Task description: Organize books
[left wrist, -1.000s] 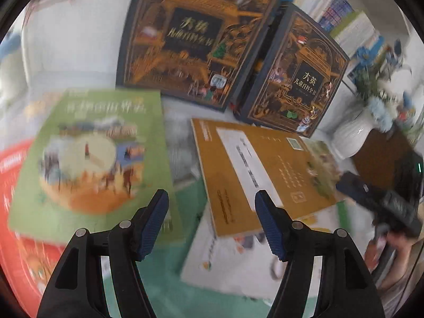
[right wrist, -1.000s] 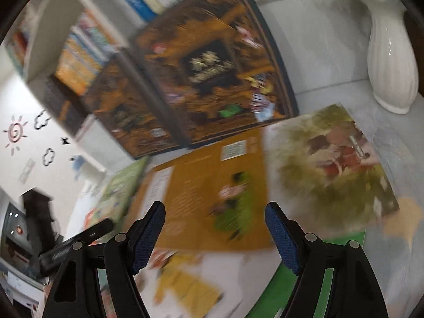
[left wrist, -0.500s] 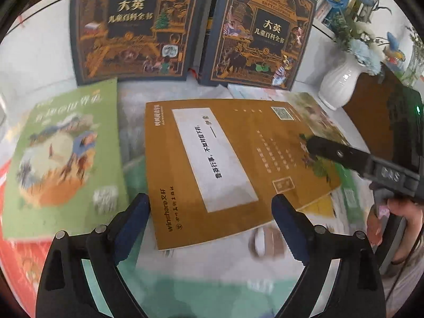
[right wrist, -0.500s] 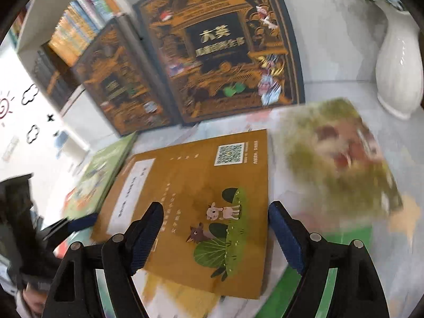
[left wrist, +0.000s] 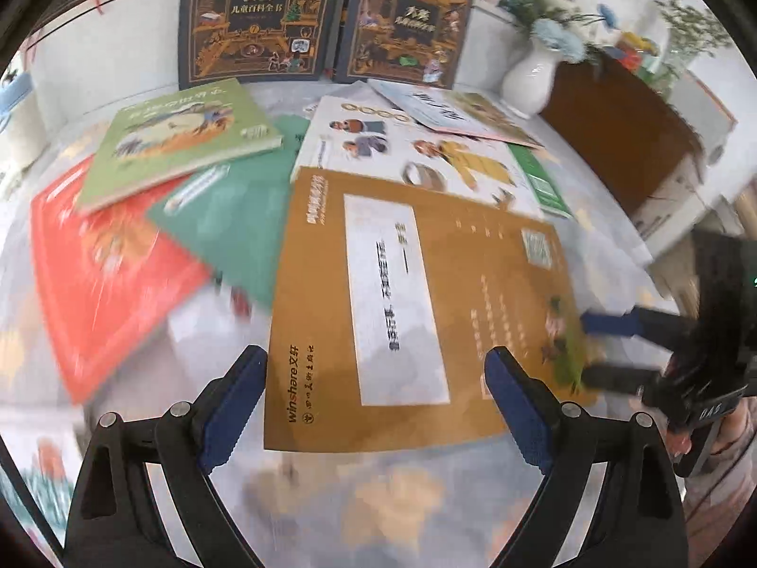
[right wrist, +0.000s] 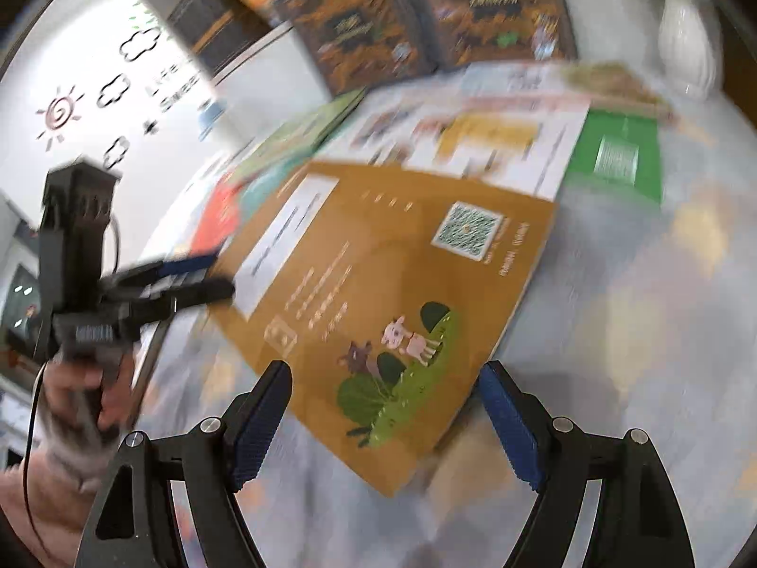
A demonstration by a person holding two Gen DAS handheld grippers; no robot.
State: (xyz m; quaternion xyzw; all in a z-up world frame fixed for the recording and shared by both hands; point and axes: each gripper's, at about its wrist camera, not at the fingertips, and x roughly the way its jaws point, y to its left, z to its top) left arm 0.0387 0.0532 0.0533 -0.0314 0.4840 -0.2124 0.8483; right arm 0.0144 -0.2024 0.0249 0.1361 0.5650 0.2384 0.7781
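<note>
An ochre-brown book with a white label lies flat, nearest to me; it also shows in the right wrist view. My left gripper is open, its fingers on either side of the book's near edge, apart from it. My right gripper is open, its fingers astride the book's right corner with the animal picture. In the left wrist view the right gripper sits at the book's right edge. Behind lie a white picture book, a green book, a teal book and a red book.
Two dark ornate encyclopedia volumes stand against the white back wall. A white vase with flowers stands at the back right beside a brown cabinet. A bright green book lies under the white one.
The brown book has come toward me, off the pile and onto the bare surface. Both grippers have pulled back and stayed open. The white picture book behind it is now uncovered.
</note>
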